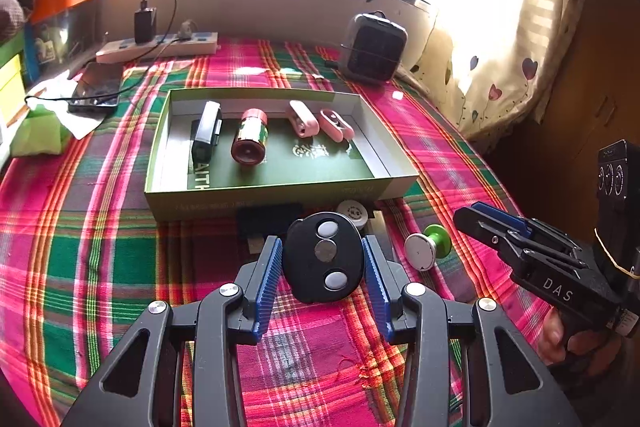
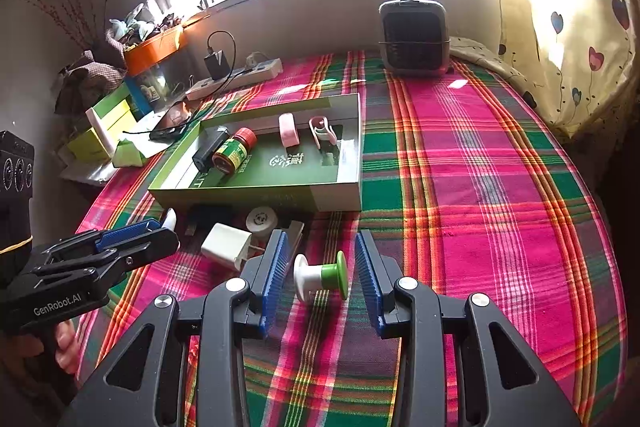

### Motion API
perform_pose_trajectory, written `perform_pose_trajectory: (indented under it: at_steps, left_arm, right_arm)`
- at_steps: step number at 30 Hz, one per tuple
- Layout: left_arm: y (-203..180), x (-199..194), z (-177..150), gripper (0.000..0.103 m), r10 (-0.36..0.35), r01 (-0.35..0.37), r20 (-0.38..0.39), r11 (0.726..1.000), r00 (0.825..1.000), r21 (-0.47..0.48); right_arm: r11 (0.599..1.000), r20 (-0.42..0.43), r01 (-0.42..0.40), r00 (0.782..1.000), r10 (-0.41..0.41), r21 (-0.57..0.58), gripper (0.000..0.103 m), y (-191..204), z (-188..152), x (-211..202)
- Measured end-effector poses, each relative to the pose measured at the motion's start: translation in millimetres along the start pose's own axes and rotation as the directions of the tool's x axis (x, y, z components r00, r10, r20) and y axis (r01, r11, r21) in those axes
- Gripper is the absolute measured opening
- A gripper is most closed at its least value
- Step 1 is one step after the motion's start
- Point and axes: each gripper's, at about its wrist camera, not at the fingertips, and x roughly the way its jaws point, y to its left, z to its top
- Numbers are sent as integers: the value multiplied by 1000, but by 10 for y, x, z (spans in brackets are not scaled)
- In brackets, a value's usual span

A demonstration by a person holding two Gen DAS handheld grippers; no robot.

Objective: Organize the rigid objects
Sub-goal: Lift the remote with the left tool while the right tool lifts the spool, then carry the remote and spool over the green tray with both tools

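Both grippers were working: the left gripper (image 1: 323, 259) clamped a remote (image 1: 324, 257); carry it level over the box (image 1: 280, 193) rim. Right gripper (image 2: 320, 277) straddled a knob (image 2: 320, 277), apart.

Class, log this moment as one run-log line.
left gripper: shut on black remote | right gripper: open around green-white knob | green box: four items

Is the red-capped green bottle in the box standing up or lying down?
Lying down: the bottle rests on its side on the box floor, round end facing the camera.
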Motion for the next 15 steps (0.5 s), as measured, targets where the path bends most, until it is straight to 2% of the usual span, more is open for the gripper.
perform_pose_trajectory:
  at_steps: [6, 11, 15]
  left_arm:
    - [46, 24, -10, 40, -2, 2, -2, 1000, 1000, -13]
    - [62, 35, -18, 40, -3, 3, -7, 1000, 1000, -15]
    - [73, 43, -23, 40, -2, 2, -8, 1000, 1000, -17]
  right_arm:
    - [999, -11, 9, 1000, -8, 49, 37, -174, -28, 0]
    - [1000, -32, -22, 999, 22, 10, 37, -42, -95, 96]
    - [999, -52, 20, 998, -22, -40, 40, 57, -114, 197]
